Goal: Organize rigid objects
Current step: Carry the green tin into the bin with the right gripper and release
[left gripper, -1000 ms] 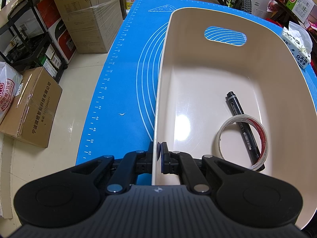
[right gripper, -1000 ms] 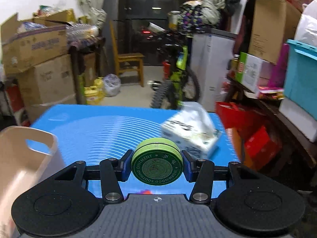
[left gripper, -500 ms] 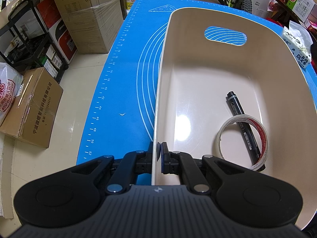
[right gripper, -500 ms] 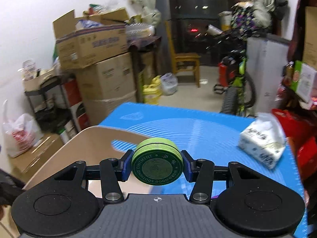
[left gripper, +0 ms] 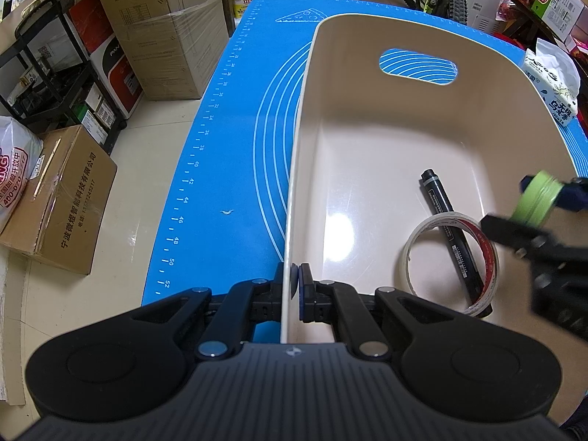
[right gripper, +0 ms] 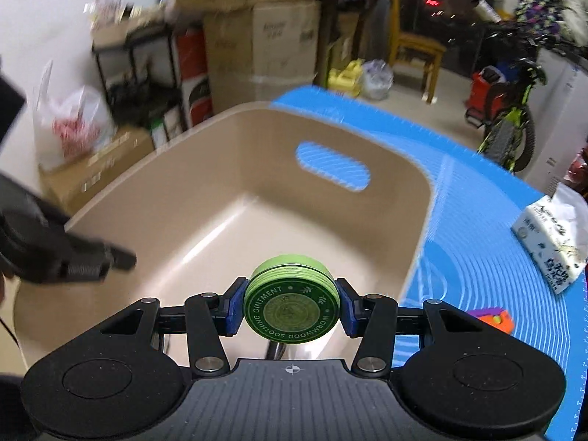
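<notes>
The right tool (right gripper: 290, 310), clamping the green ointment tin (right gripper: 290, 307), hangs above the beige bin (left gripper: 367, 139) near its right rim; the left tool (left gripper: 292, 290) pinches the bin's left rim.

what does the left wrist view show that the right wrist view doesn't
Only the left wrist view shows the black marker and the tape roll lying in the beige bin, and the left hand-held gripper shut on the bin's near wall.

Only the right wrist view shows the ointment tin's printed lid and an orange and purple toy on the blue mat.

Both show the bin, mat, tissue pack and green ointment tin clamped in the right hand-held gripper.
</notes>
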`<action>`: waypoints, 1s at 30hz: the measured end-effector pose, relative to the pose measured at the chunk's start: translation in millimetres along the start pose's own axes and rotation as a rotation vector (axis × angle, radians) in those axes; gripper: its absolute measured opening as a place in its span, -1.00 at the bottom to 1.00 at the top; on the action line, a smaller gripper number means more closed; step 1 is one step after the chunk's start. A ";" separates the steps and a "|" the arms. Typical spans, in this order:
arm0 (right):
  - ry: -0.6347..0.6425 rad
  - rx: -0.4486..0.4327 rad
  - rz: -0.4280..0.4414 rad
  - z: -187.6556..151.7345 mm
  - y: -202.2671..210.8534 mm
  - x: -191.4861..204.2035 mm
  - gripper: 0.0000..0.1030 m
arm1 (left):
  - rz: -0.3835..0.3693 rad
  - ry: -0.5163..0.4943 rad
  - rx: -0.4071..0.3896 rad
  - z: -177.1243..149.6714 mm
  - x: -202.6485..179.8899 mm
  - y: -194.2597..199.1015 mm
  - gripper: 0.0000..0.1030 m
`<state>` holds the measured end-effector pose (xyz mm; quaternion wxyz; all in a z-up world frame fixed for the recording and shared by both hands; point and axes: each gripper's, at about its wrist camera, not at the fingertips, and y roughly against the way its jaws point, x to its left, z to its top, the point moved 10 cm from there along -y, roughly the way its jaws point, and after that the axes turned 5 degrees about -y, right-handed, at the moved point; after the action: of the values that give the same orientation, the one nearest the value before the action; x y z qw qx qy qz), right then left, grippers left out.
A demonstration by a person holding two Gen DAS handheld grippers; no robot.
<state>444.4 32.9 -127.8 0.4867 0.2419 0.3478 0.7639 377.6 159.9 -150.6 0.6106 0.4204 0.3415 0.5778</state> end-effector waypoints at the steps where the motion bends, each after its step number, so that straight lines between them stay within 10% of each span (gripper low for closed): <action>1: 0.019 0.012 -0.005 -1.0 -2.9 3.0 0.07 | 0.002 -0.001 0.001 0.1 -0.2 -0.3 -0.87; 30: 0.127 0.019 0.020 -1.4 -9.4 22.7 0.07 | 0.003 -0.002 0.003 1.2 -0.8 -1.1 -0.87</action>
<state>439.5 55.8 -135.2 0.4537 0.2011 0.3830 0.7791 379.1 159.0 -151.2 0.6095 0.4222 0.3411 0.5778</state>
